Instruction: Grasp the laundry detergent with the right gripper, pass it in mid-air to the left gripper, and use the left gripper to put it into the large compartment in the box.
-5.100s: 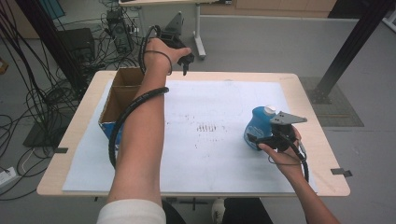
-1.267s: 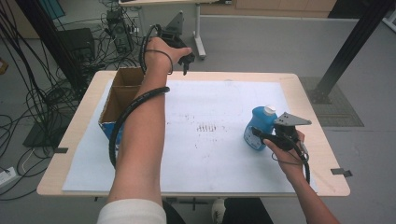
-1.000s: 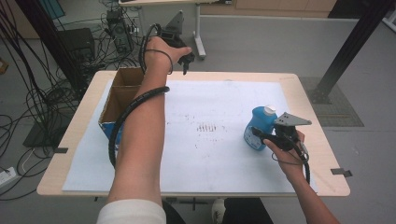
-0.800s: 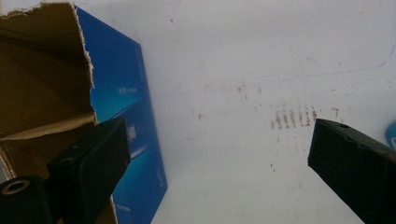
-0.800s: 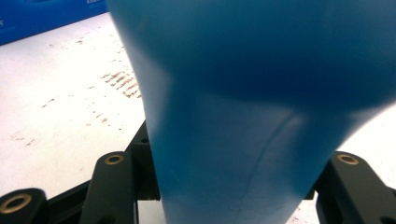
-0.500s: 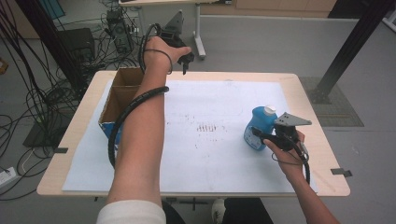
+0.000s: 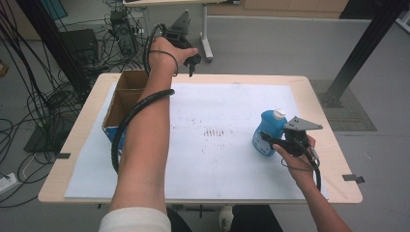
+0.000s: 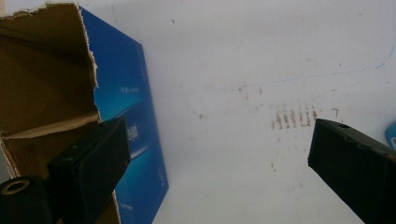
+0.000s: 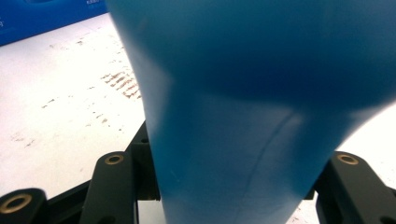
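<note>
Right claw (image 7: pixel 269 140) clamps the upright blue bottle (image 7: pixel 267 131) low on its body. Open cardboard box (image 7: pixel 126 98) lies far left; left claw (image 7: pixel 191 60), spread wide and empty, hangs nearer it.

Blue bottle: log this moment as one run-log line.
right gripper: shut on blue bottle | bottle: upright on white sheet | left gripper: open, beside cardboard box

One blue bottle (image 7: pixel 268 132), one cardboard box (image 7: pixel 126 98), two grippers, one table (image 7: pixel 87 121)
</note>
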Demonstrator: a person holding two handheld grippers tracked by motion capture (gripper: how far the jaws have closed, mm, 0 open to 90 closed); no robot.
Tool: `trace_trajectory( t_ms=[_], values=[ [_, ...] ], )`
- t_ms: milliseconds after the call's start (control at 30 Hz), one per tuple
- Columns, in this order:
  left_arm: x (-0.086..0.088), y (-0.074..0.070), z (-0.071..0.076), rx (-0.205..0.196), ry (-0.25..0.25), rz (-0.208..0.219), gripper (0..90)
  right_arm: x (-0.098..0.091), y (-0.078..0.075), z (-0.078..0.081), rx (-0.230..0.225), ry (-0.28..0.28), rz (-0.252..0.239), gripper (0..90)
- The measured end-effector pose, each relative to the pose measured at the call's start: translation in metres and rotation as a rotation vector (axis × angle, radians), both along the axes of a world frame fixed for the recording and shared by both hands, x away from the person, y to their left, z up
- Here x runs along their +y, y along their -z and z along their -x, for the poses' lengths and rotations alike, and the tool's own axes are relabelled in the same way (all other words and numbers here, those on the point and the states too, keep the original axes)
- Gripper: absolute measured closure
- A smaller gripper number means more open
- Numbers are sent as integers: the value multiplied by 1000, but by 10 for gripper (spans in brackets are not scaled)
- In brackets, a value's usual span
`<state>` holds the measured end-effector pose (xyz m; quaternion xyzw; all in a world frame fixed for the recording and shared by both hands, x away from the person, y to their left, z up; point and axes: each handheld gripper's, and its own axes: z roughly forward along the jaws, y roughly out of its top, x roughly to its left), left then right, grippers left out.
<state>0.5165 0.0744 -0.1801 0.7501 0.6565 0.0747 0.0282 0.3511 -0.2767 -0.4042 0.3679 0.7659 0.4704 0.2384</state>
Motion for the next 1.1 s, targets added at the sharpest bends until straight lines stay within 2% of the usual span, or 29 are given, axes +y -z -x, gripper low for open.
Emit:
trace_trajectory(
  t_ms=[1100],
  values=[
    [-1,-3,-2,-3,6,-1,63,0,0,0,4,-1,0,440]
  ],
)
